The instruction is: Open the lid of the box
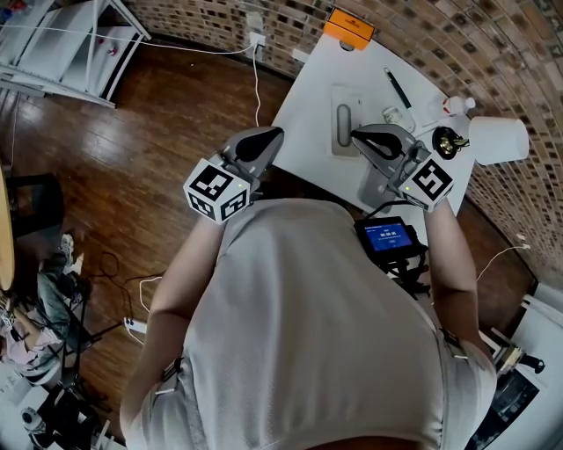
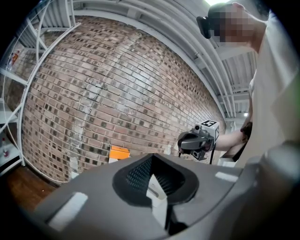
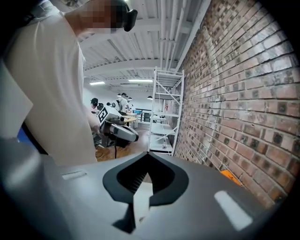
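The box [image 1: 345, 123] lies on the white, smooth surface [image 1: 303, 114]. It is a pale grey oblong with rounded corners, and its lid [image 1: 337, 98] lies flat, with a slot-shaped handle [image 1: 343, 119] set along the middle.

Both grippers are held in the air on the person's side of the box and point toward each other. The left gripper [image 1: 268, 136] is to the left of the box, over the edge of the surface. The right gripper [image 1: 362, 136] is just to the box's right in the head view. Each gripper view shows matte grey plastic fingers [image 2: 93, 197] with their tips brought together. Behind the tips is a teardrop-shaped hollow lined with ribbed black pads [image 2: 138, 173]. There is nothing between either pair.

Beyond the box, at the far end of the surface, sits a flat orange carton [image 1: 347, 26]. It is next to the rough brick wall [image 1: 422, 26]. A slim dark pen [image 1: 398, 88] lies to the right of the box. Further right is a white cylinder [image 1: 498, 141]. To the left of the box the floor [image 1: 132, 158] is glossy brown wooden boards.
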### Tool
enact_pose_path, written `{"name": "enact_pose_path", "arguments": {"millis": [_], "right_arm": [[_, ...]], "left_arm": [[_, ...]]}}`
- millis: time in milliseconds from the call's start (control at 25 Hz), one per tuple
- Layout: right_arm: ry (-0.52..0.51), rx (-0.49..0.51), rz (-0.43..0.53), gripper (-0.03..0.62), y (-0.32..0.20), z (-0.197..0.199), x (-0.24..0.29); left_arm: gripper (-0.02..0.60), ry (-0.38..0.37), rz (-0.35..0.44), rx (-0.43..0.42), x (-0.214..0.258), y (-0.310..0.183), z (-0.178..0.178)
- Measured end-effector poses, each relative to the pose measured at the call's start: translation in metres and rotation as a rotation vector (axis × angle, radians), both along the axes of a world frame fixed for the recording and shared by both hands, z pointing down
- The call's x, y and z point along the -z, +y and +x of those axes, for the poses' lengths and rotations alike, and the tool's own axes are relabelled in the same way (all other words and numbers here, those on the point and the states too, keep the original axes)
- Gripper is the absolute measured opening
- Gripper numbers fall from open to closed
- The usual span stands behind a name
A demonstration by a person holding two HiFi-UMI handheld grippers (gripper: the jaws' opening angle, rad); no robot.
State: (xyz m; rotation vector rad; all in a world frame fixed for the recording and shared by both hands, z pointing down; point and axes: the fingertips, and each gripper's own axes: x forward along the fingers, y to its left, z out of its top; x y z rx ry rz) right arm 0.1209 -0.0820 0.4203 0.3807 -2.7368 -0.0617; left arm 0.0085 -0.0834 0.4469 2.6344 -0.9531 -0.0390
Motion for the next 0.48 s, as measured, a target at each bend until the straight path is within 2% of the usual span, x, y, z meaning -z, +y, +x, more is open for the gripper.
{"name": "enact_pose_path", "arguments": {"millis": [480], "right_arm": [[0.003,-0.004,0.001,0.000,0.0016,-0.0006,0.0005]], "left_arm": [[0.000,-0.010,0.003,-0.001,-0.0005,0.0002,0.0049]]}}
